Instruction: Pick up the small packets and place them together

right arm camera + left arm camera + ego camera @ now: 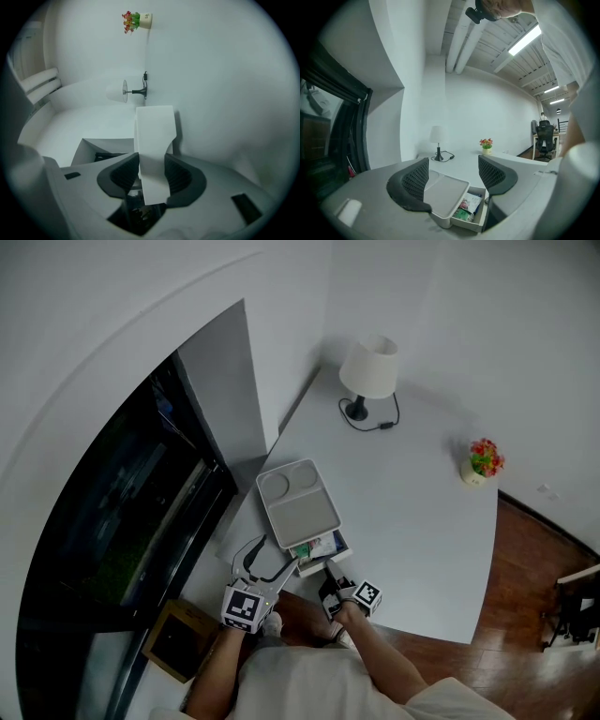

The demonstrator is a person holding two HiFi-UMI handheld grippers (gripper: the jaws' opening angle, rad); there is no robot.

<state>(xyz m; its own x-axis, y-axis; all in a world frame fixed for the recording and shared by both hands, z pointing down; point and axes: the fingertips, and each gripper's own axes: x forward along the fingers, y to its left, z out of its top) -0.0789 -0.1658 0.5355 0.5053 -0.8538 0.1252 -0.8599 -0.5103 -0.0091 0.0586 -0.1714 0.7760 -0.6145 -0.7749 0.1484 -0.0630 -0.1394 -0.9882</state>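
A white drawer box with a tray lid [298,502] stands near the table's front edge. Its drawer [480,220] is pulled out and holds small packets [469,204], one of them green [462,215]. They also show in the head view as packets [319,546]. My left gripper [270,563] hovers open just in front of the box, and the left gripper [453,174] has nothing between its fingers. My right gripper [330,579] is by the drawer's front. The right gripper [152,176] is shut on a flat white packet [154,136], both pads against its sides. The open drawer [105,147] lies behind it to the left.
A white lamp [370,371] with its cord stands at the table's far end, and a small flower pot [483,460] at the right edge. A dark window [122,512] runs along the left. A brown box [178,638] sits on the floor below the table.
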